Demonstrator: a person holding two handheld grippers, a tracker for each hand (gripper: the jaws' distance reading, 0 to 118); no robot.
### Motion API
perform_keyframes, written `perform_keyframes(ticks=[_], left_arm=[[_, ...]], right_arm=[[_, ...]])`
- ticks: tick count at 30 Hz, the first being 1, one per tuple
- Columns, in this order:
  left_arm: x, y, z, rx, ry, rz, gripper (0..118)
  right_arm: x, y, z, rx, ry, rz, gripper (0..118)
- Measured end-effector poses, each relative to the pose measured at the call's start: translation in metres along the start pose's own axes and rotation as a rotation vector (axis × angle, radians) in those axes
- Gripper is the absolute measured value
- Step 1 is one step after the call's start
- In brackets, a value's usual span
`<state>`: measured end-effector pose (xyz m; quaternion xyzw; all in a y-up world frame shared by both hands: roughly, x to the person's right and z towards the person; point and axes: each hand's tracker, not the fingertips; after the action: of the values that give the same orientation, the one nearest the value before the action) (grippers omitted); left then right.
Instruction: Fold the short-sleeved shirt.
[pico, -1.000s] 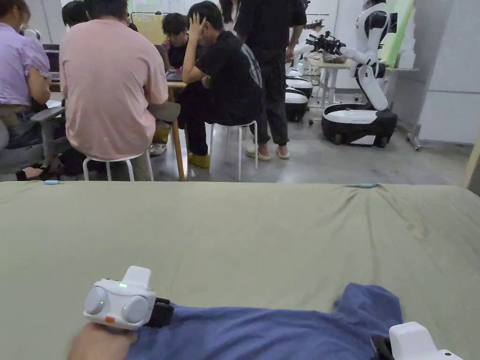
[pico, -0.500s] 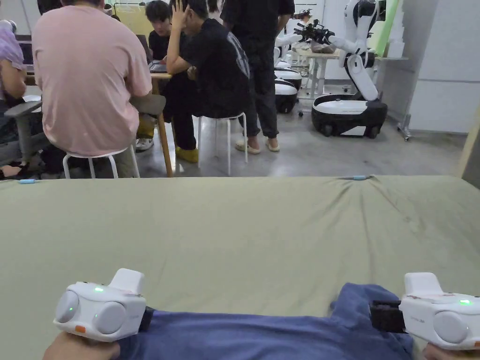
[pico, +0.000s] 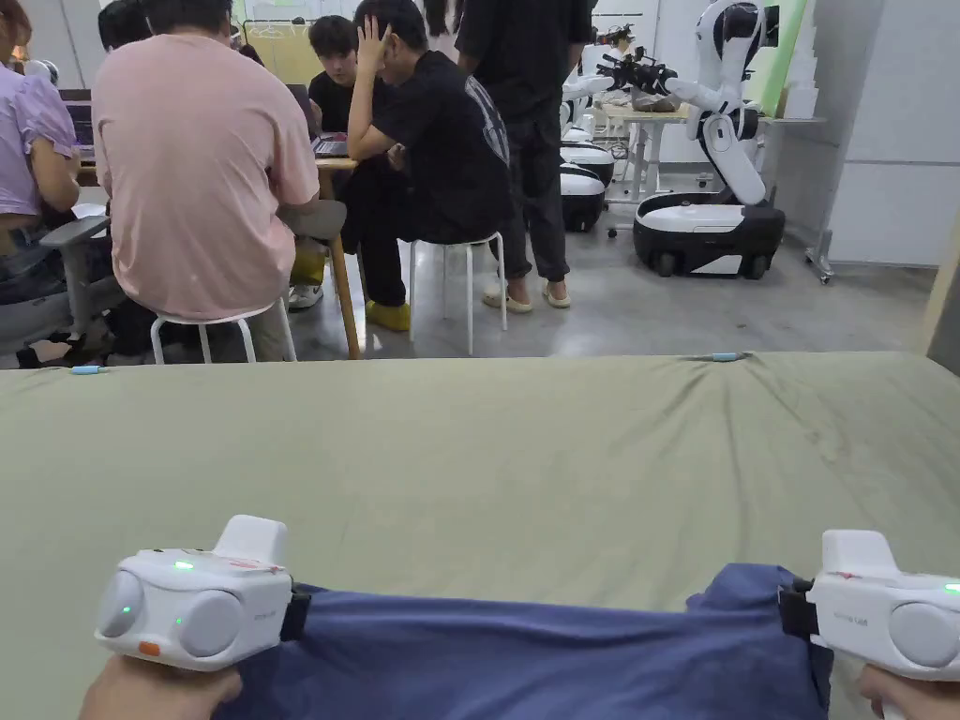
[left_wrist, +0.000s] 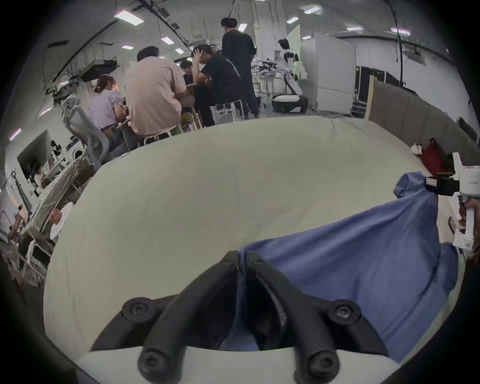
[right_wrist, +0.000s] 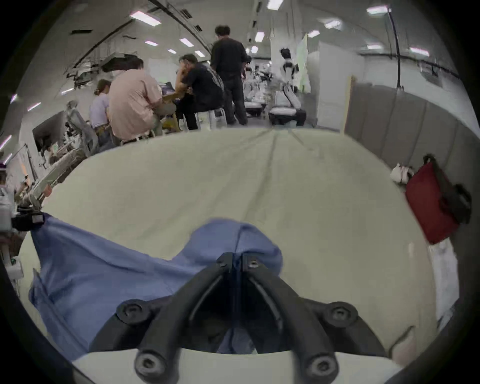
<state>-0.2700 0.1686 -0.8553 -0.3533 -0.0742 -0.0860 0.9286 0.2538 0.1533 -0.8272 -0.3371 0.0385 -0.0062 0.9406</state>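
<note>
Over the green sheet (pico: 487, 450), both the left gripper (left_wrist: 242, 259) and right gripper (right_wrist: 236, 258) clamp the blue shirt (pico: 525, 661), its lower part cut off.

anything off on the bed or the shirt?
Nothing stands out. The blue shirt is stretched between the left gripper and right gripper, both shut on it. The green sheet is only lightly creased.

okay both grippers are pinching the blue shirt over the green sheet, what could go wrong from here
1. The left gripper and right gripper each pinch only a thin edge of the blue shirt; a tug could pull it free.
2. The cloth sags between them, so it may land creased.
3. Dragging it could ruck up the already wrinkled green sheet.
</note>
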Motion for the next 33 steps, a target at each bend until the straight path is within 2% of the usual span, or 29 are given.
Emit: perform_keyframes(ticks=[6, 10, 14, 17, 18, 19, 20, 21, 22, 23, 24, 25, 27, 30, 31, 32, 33], left_arm=[[-0.010, -0.041, 0.097, 0.093, -0.036, 0.071, 2], [-0.008, -0.097, 0.145, 0.082, 0.006, 0.074, 2], [-0.001, -0.158, 0.155, -0.029, -0.022, 0.129, 2], [0.001, -0.187, 0.142, -0.076, 0.010, 0.106, 3], [0.002, -0.190, 0.141, -0.073, 0.012, 0.117, 4], [0.001, -0.191, 0.138, -0.072, 0.013, 0.130, 10], [0.002, -0.188, 0.141, -0.069, 0.030, 0.135, 24], [0.004, -0.183, 0.146, -0.054, 0.085, 0.132, 49], [0.007, -0.178, 0.153, -0.023, 0.120, 0.117, 76], [0.011, -0.167, 0.163, 0.058, 0.143, 0.100, 84], [0.014, -0.161, 0.169, 0.099, 0.143, 0.097, 86], [0.021, -0.151, 0.177, 0.151, 0.148, 0.102, 87], [0.038, -0.130, 0.192, 0.222, 0.113, 0.107, 88], [0.065, -0.111, 0.204, 0.346, 0.080, 0.099, 86], [0.074, -0.106, 0.208, 0.378, 0.086, 0.094, 79], [0.083, -0.104, 0.211, 0.402, 0.098, 0.081, 63], [0.089, -0.104, 0.211, 0.405, 0.107, 0.072, 36]], right_arm=[[-0.026, -0.015, 0.122, 0.114, 0.015, 0.115, 6], [-0.041, -0.064, 0.175, 0.082, 0.034, 0.132, 6], [-0.060, -0.128, 0.183, -0.025, 0.010, 0.215, 6], [-0.063, -0.161, 0.169, -0.135, 0.045, 0.125, 6], [-0.066, -0.167, 0.166, -0.142, 0.032, 0.124, 6], [-0.069, -0.168, 0.164, -0.135, 0.027, 0.129, 9], [-0.073, -0.165, 0.167, -0.131, 0.028, 0.123, 21], [-0.069, -0.158, 0.174, -0.123, 0.026, 0.115, 43], [-0.074, -0.152, 0.181, -0.096, 0.023, 0.108, 78], [-0.085, -0.139, 0.195, -0.020, 0.027, 0.099, 93], [-0.092, -0.131, 0.202, 0.029, 0.036, 0.085, 101], [-0.096, -0.119, 0.213, 0.094, 0.053, 0.061, 102], [-0.124, -0.099, 0.224, 0.186, 0.070, 0.051, 103], [-0.162, -0.084, 0.229, 0.317, 0.043, 0.091, 98], [-0.174, -0.084, 0.230, 0.348, 0.034, 0.107, 82], [-0.188, -0.086, 0.230, 0.389, 0.029, 0.122, 58], [-0.193, -0.087, 0.226, 0.403, 0.033, 0.137, 22]])
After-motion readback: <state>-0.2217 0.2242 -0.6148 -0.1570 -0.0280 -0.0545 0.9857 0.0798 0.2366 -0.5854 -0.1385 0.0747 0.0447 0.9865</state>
